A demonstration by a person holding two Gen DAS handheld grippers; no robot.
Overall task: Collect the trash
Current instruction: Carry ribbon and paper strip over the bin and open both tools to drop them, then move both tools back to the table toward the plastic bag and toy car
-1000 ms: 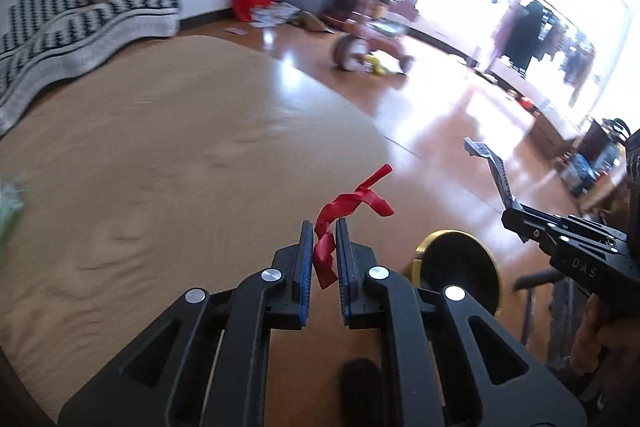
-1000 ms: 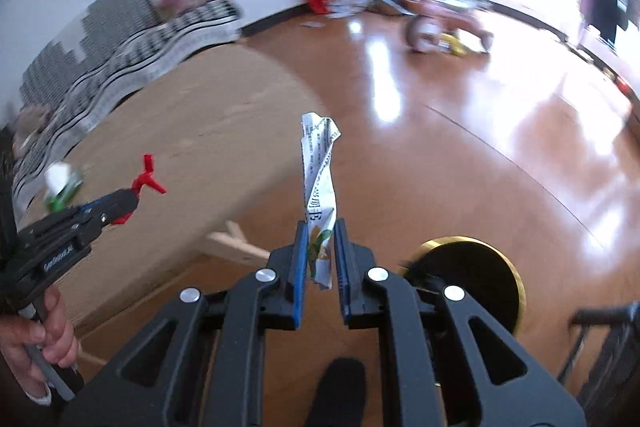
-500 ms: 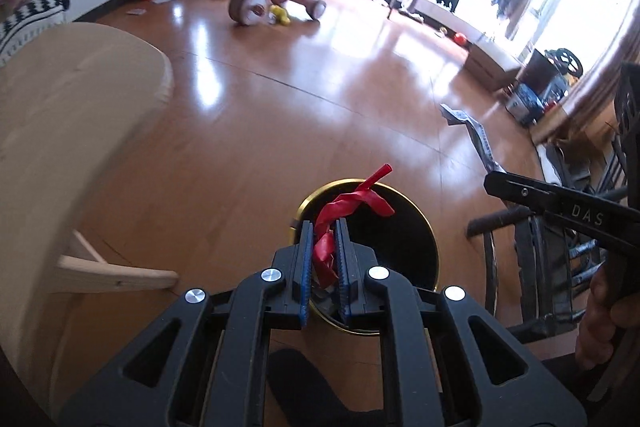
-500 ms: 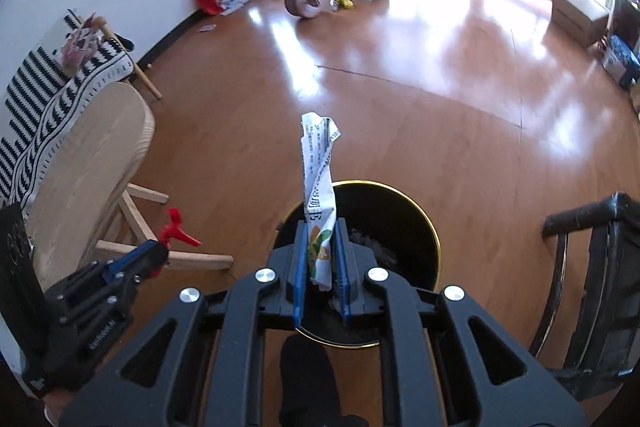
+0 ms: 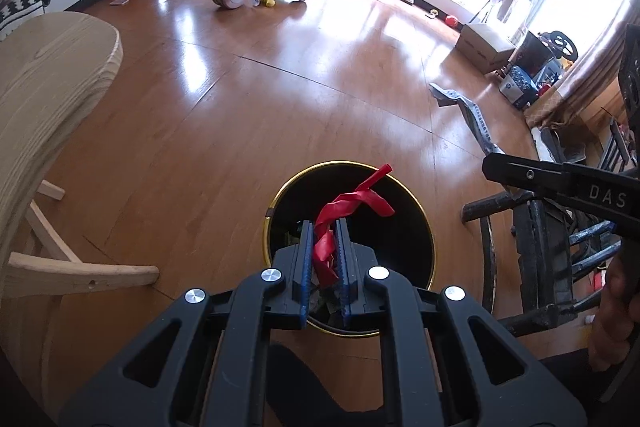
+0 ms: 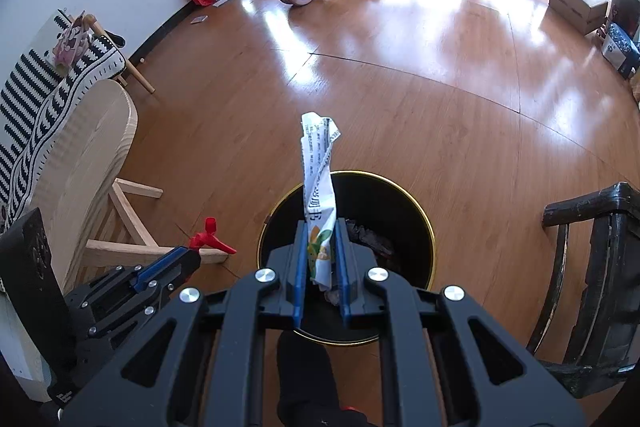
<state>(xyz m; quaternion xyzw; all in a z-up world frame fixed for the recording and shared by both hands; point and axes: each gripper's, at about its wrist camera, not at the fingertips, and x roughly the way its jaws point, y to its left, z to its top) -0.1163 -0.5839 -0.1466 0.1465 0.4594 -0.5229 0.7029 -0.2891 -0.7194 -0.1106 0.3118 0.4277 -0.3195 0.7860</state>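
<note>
Left wrist view: the left gripper [image 5: 325, 227] is clamped on a twisted red wrapper [image 5: 349, 209], its long axis rising up and to the right over the black gold-rimmed trash bin [image 5: 424, 239] — the bin's contents are too dark to make out.

Right wrist view: the right gripper [image 6: 322, 227] pinches a crumpled white printed wrapper [image 6: 318, 183], standing nearly upright above the same bin — its lower end is hidden between the pads.
</note>
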